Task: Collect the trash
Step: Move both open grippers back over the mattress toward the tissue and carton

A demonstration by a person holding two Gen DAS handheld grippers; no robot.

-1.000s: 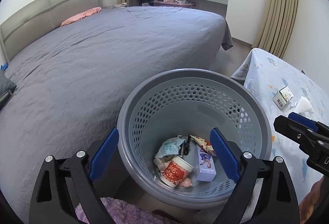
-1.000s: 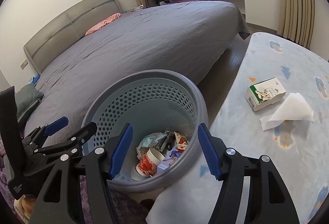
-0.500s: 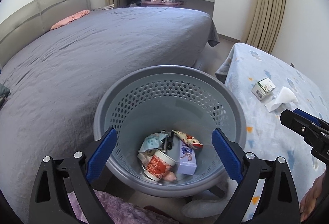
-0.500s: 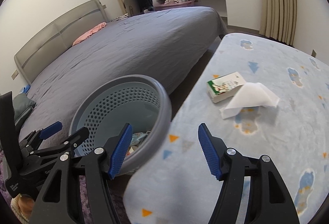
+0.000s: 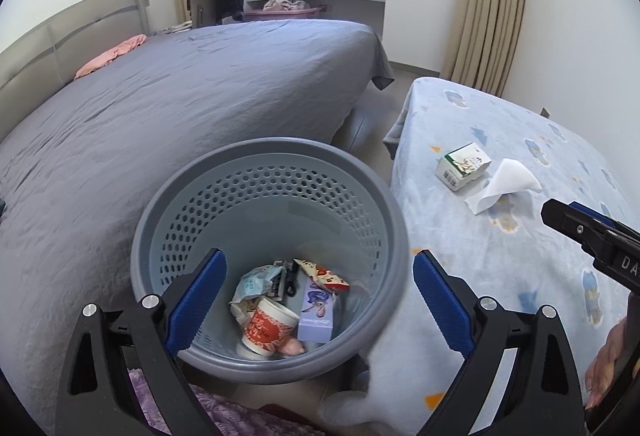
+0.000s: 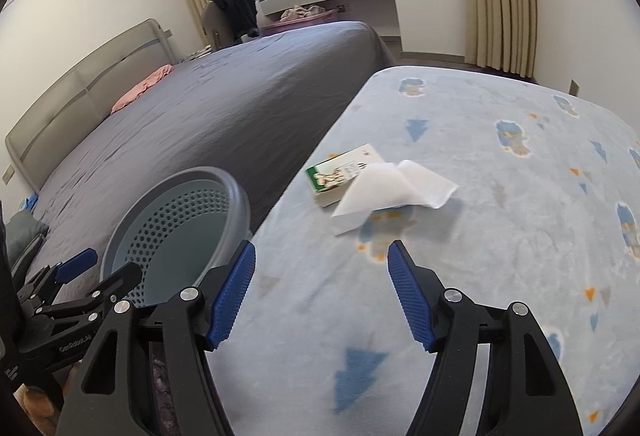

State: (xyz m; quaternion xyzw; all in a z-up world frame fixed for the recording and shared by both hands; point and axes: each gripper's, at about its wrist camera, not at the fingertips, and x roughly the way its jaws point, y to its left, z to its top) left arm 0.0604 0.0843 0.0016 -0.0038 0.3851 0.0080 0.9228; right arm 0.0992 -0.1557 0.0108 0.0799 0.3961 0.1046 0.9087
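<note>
- Right gripper (image 6: 320, 296): jaws spread wide, nothing held, aimed over the blue blanket (image 6: 500, 236) toward the tissue (image 6: 396, 192).
- Left gripper (image 5: 316, 310): also released, poised above the bin (image 5: 272, 164), which already holds trash.
- Tissue partly overlaps the small box (image 6: 344, 172).
- Advice: come in low, pinch the tissue's raised fold, avoid snagging blanket or box.
</note>
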